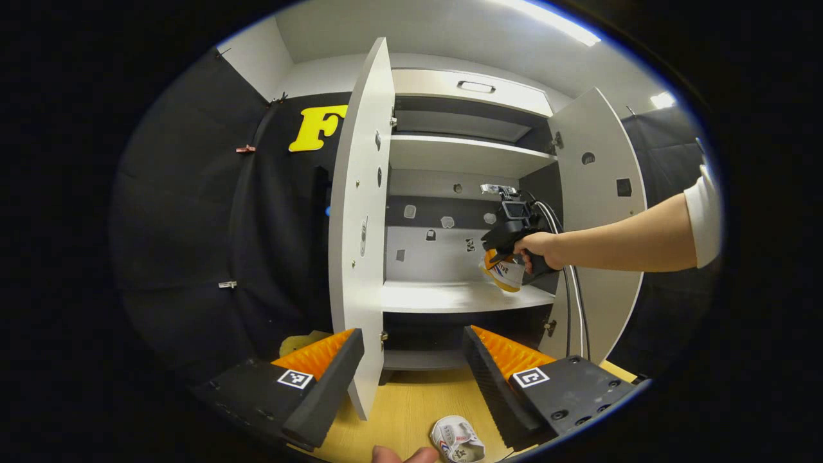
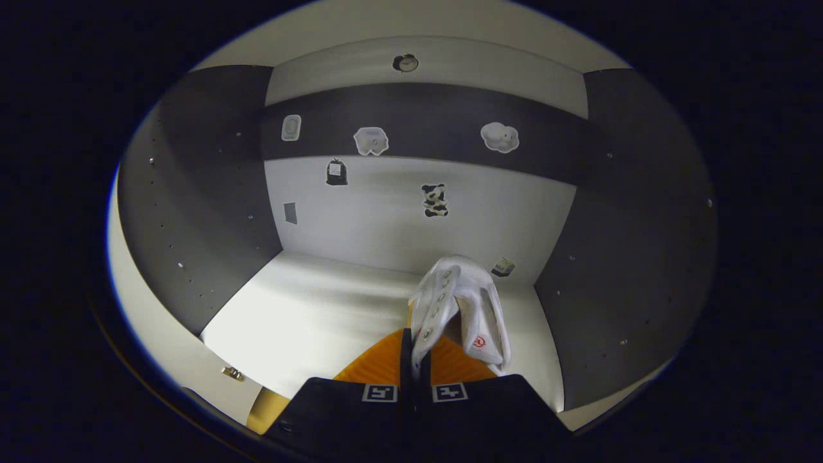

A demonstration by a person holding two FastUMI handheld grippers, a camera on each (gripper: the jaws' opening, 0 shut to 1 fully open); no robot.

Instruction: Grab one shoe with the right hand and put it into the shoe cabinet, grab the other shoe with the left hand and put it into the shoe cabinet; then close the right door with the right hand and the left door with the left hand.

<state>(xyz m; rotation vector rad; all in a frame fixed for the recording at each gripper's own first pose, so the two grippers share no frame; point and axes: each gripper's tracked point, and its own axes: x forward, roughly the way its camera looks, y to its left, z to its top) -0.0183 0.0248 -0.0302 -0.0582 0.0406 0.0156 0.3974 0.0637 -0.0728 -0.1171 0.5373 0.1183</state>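
White fabric of one shoe (image 2: 460,308) is being pinched between the closed fingers of the right gripper (image 2: 415,360), the fingers pressing together on the shoe's upper edge near the eyelets. In the right gripper view the shoe is being held inside the shoe cabinet (image 2: 212,212), above the pale shelf (image 2: 308,315) of the middle compartment and toward its right wall; whether the sole is touching the shelf cannot be told. Small stickers (image 2: 435,200) are being shown on the back panel.

In the left gripper view the same right gripper (image 1: 508,247) is being seen farther off, gripped by a hand (image 1: 543,251) on a bare forearm reaching in past the open right door (image 1: 601,193), with the shoe (image 1: 505,271) hanging just over the shelf (image 1: 450,296). The open left door (image 1: 360,225) is being viewed edge-on, standing between the spread fingers of the left gripper (image 1: 411,366), whose jaws are being kept wide with nothing between them. The other shoe (image 1: 456,440) is lying on the wooden floor (image 1: 411,405) in front of the cabinet, near the bottom edge of that view, just beside a fingertip (image 1: 405,455).
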